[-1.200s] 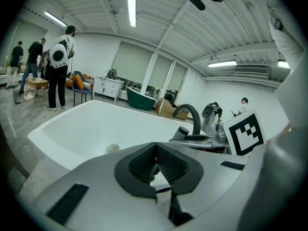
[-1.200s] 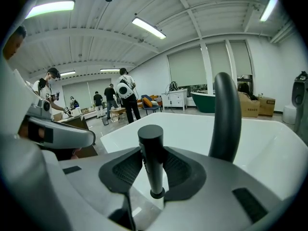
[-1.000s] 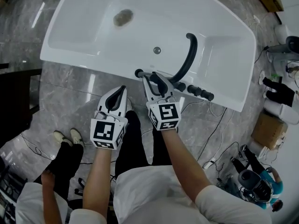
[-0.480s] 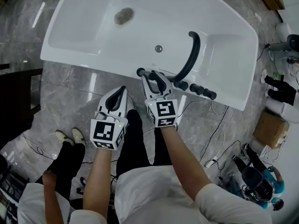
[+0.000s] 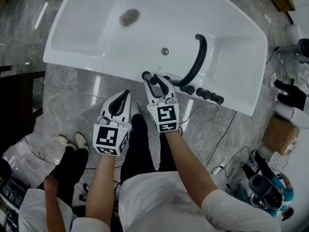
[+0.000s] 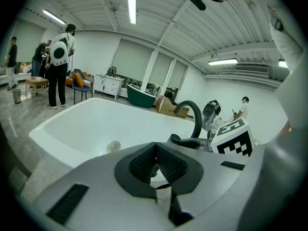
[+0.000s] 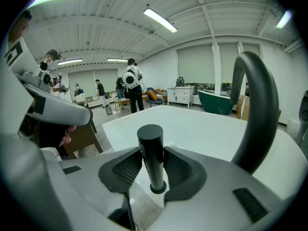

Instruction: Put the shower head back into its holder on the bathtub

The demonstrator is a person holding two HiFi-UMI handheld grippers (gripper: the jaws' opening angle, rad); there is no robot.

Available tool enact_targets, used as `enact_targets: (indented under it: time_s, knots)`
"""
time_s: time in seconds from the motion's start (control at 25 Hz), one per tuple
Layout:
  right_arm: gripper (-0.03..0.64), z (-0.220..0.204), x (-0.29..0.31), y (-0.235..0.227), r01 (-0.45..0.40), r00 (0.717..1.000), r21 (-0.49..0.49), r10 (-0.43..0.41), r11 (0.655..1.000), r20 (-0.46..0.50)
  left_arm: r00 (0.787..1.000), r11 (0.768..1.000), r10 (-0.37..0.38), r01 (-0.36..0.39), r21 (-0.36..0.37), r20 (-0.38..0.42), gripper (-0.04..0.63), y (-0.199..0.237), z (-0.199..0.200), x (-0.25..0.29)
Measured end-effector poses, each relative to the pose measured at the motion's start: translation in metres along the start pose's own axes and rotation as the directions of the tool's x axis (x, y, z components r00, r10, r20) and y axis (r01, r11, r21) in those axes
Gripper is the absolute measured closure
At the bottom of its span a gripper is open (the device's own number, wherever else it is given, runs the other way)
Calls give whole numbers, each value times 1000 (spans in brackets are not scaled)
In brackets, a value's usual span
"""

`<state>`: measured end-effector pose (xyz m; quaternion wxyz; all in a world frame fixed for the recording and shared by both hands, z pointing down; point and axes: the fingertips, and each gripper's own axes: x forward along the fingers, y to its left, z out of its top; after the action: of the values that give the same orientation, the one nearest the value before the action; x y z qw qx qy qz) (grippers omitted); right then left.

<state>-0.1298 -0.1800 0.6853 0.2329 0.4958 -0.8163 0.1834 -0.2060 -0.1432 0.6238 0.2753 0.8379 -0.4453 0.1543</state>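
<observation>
Between the jaws of my right gripper stands the black shower head, upright, with both ribbed pads closed against its sides. Its lower end sits in the round black holder on the near rim of the bathtub, just below my grip. I judge the placing step to be at its end, since the head looks seated. The next move calls for me to part the jaws gently and draw the gripper back toward myself without tipping the head out of its socket. Just to the right of this gripper the curved black spout arches over the tub, close enough that a sideways withdrawal could knock it, and past it a row of black knobs lines the rim. My left gripper hangs to the left, short of the tub over the grey floor, its jaws closed together on nothing. Far ahead of both grippers lies the drain. Another person's legs stand off to my left, clear of the work.
</observation>
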Motion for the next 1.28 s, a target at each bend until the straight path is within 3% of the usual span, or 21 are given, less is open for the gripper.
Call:
enact_targets:
  time_s: [0.2,0.32,0.72,0.96,1.28]
  knots:
    - [459,-4,1,6,-39,999,-3,39,999,-24,1000,1000,7,-7,5,-3,583,-1,6,-2]
    - [404,-5,0,11,-76,996,-5,75,997,-41,1000,1000,15,-15,11,-9,583,-2,7,-5]
    - [403,15,-46,14,-130,991,-11,130,991,-30,998,998,62,-63,9,28,583,-21,28,-30]
    - [557,50,-94,11,-259,965,-3,259,966,34,993,996,90,-92,18,75,583,-48,59,-46]
    - [598,109,-159,-7,-378,915,-30,378,925,144,985,992,112,-119,49,135,583,-92,98,-68]
